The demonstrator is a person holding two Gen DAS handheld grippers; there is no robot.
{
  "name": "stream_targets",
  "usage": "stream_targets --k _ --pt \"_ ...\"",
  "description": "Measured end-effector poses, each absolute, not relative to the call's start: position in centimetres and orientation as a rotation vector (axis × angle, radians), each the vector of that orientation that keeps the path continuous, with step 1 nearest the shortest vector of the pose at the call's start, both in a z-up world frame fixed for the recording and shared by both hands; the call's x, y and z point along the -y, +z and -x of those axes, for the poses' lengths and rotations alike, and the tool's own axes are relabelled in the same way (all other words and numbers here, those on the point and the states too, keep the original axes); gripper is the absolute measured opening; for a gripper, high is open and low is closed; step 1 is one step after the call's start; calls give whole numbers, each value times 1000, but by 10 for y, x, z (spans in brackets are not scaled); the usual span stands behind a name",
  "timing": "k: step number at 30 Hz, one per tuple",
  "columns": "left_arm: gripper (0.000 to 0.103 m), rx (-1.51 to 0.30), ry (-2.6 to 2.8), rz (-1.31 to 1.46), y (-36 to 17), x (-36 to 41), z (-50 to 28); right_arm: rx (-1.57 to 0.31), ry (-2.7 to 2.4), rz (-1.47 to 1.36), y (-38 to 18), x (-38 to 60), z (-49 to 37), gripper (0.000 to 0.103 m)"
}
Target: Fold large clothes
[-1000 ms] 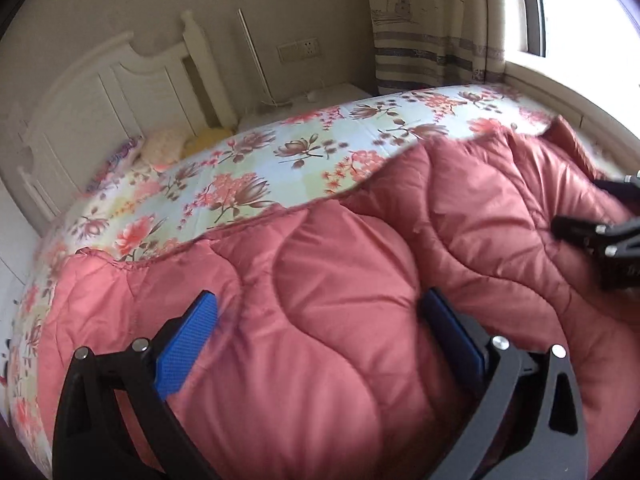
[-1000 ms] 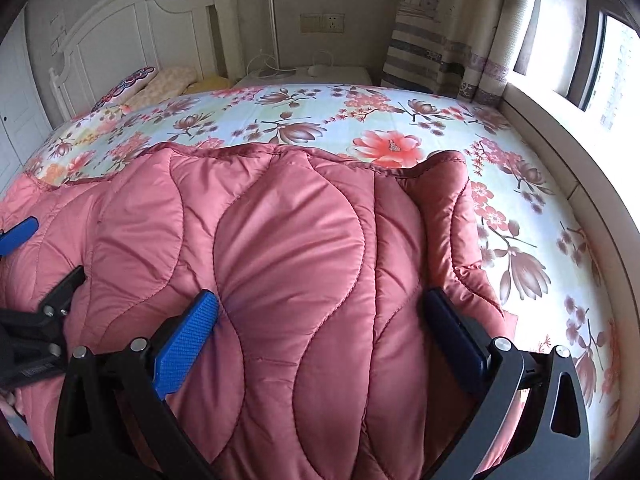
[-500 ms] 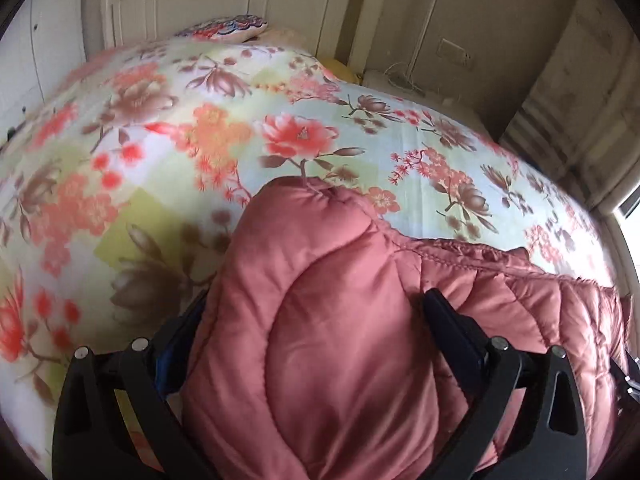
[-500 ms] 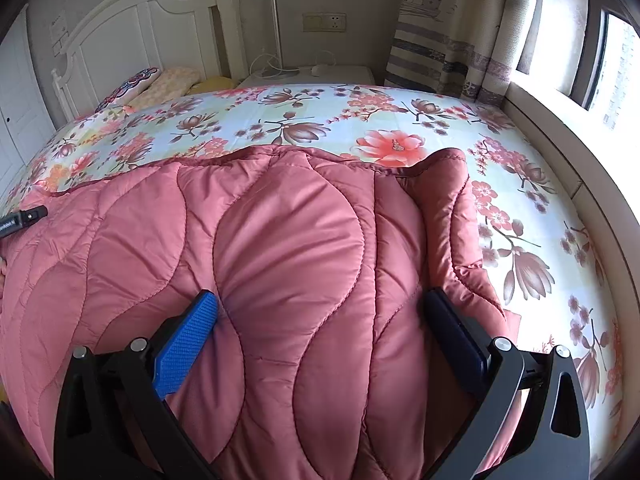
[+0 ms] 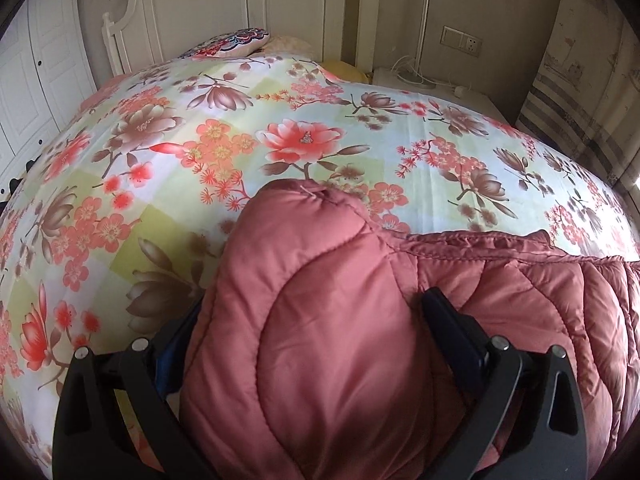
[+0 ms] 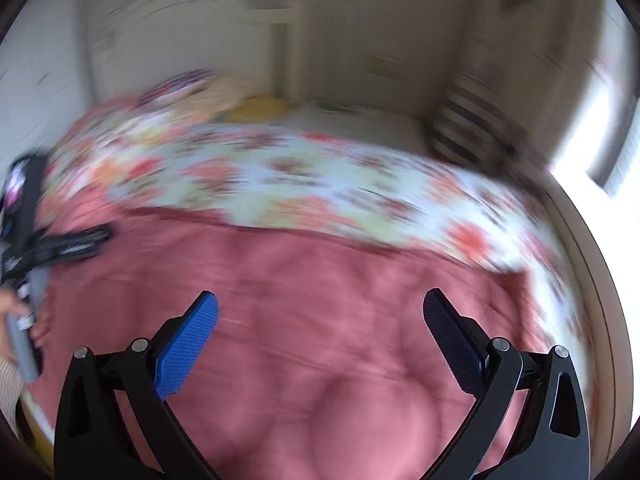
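the puffy, soft quilted coat (image 5: 320, 340), bulging between the wide left gripper (image 5: 316, 344) jaws (whether they pinch it, i cannot tell), looks light but bulky, best pinched at its stitched hem, while the right gripper (image 6: 320, 340) hangs wide apart, holding nothing, low in its blurred frame.

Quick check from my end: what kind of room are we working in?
A bedroom, almost certainly: a bed with a floral sheet, a white headboard with pillows against it, and the pink quilted garment spread on top.

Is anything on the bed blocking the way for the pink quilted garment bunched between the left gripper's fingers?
Nothing visible does. The pink quilted garment fills the left gripper, and the floral bedspread ahead lies bare up to the pillows.
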State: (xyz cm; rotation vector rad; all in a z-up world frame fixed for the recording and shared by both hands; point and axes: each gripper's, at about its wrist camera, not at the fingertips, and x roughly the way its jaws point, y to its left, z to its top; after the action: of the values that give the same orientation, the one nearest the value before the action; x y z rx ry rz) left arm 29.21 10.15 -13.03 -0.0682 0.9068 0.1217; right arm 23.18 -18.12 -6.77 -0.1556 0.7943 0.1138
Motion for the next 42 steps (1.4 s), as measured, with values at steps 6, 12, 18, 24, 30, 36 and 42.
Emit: stream_targets --k 6,12,18,24,30,36,42 --pt "101 -916 111 109 -133 -109 -294 -863 182 368 -119 108 -259 98" --pt "101 -914 109 111 -133 -110 -294 -914 143 159 -106 175 -271 98" --pt "101 -914 97 103 -133 -108 -294 -936 -117 24 -113 303 -270 98" --pt "101 -926 94 105 -134 -107 -295 -926 -90 -235 -131 357 -259 98" --pt "100 -860 159 83 -104 -94 -284 -934 -114 -167 -130 344 -261 98" --pt "101 -697 -71 -114 -65 15 -238 -933 -121 -159 -132 347 -261 98" --pt "101 -751 -159 -348 -127 82 -240 -924 -119 -169 -131 348 -259 98"
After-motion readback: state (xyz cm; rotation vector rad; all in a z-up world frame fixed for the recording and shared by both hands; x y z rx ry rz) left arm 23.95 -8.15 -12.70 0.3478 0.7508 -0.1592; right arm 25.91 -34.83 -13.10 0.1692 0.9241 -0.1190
